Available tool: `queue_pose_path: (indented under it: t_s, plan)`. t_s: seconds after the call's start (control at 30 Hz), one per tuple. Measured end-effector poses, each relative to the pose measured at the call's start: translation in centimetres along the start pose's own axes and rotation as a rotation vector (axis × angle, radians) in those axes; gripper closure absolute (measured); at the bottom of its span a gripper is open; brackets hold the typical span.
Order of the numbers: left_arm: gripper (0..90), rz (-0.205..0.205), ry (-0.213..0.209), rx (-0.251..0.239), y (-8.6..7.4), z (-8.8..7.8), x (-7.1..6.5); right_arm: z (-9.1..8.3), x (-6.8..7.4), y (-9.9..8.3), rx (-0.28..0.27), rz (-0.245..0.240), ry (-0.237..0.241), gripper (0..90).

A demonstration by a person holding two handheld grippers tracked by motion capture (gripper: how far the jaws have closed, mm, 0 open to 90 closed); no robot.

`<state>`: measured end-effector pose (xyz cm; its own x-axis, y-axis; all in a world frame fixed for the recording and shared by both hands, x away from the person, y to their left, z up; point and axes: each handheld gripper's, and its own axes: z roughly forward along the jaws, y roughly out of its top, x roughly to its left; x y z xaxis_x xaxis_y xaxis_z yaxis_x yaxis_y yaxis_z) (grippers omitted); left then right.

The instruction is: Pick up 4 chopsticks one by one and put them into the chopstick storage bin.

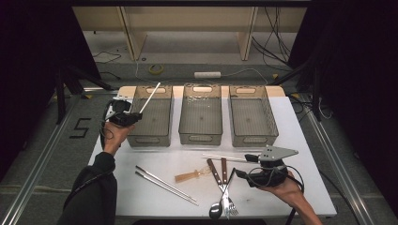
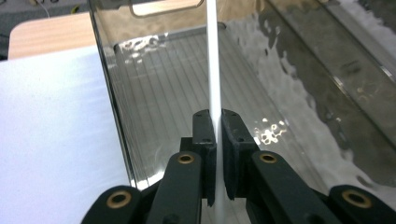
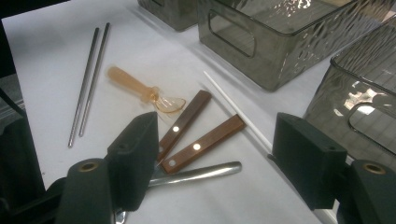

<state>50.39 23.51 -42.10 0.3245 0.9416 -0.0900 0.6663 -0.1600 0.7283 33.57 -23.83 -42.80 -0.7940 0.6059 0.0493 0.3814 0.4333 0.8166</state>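
On the white table (image 1: 141,197) we hold a white chopstick (image 1: 149,98) pinched near its lower end in our left gripper (image 1: 133,117), above the left bin (image 1: 133,101); it looks thin, light, stiff and slippery, while our right gripper (image 1: 248,165) waits with jaws apart.

The three bins (image 1: 202,119) look like see-through smoky plastic, shiny, with a wavy, bumpy skin. The white chopstick (image 2: 213,70) in the left claw (image 2: 215,135) looks like smooth plastic. The claw pads are matt black plastic with little brass-coloured rings. The surface (image 1: 291,122) is white, flat and matt. The two grey chopsticks (image 3: 88,79) look like dull metal. The small orange spoon (image 3: 140,88) looks like clear, glossy plastic. Two handles (image 3: 201,142) are brown wood with shiny metal dots.
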Motion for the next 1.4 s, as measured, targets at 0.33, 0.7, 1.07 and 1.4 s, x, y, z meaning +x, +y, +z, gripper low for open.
queue_pose_path:
  t_s: [0.33,0.7,1.07,1.4]
  plan:
    - [65.8,-0.031,0.003,-0.023,-0.1,0.6,0.1,0.1,0.1,0.1,-0.002,-0.010,0.012,32.7]
    - [35.3,0.004,-0.103,-0.069,-0.9,-2.2,-2.3,-0.1,-0.5,0.7,0.022,-0.036,-0.010,32.6]
    - [23.4,0.077,-0.201,-0.113,-2.4,-6.1,-5.3,0.0,-3.0,2.1,0.131,-0.085,-0.037,33.6]
    - [19.3,0.084,-0.281,-0.145,-4.7,-7.3,-7.7,1.2,-4.8,3.9,0.286,-0.136,0.006,33.6]
